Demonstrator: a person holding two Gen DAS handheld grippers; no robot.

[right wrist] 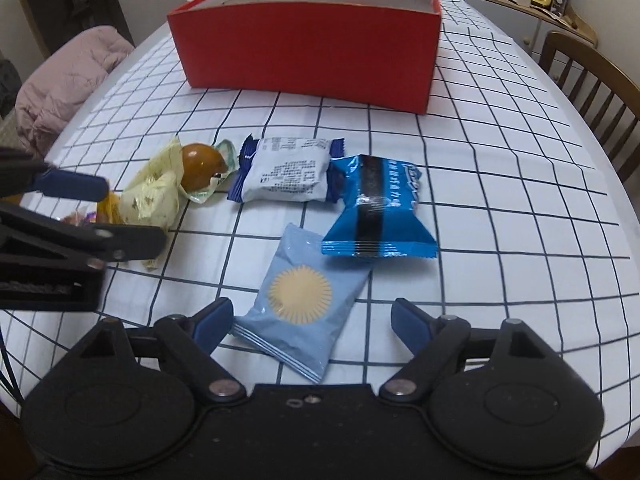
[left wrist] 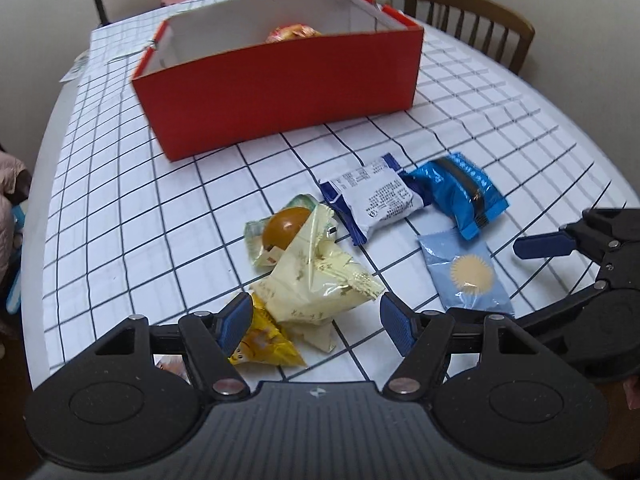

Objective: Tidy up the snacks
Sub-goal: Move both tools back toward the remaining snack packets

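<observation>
Both grippers hung low over the checked tablecloth (right wrist: 500, 184), each with its jaws wide and nothing pressed between the pads. The left gripper (left wrist: 314, 320) straddled the near end of a pale yellow wrapper (left wrist: 316, 276), but its left pad sat against a small orange-yellow packet (left wrist: 266, 344) tucked just beside and partly under that wrapper, so a squeeze there could have caught two snacks at once or pinched only a crinkled corner. A clear wrapper holding a brown round sweet (left wrist: 286, 228) lay touching the far side of the yellow one, and dragging the yellow one up might have rolled it off across the cloth. The right gripper (right wrist: 312, 320) framed the near corner of a light blue packet with a sun design (right wrist: 302, 300), which lay flat; the pads might have slid over it or bunched the cloth instead. Its far edge met the bright blue packet with a black stripe (right wrist: 378, 212), next to a white and navy packet (right wrist: 286, 176), so either could have been nudged. The two tools stood close side by side and might have knocked together when lifting. The red box (right wrist: 308, 56) stood well beyond the pile, with one snack (left wrist: 294, 34) already showing inside it, and a loose hold could have dropped a packet short of its wall.
</observation>
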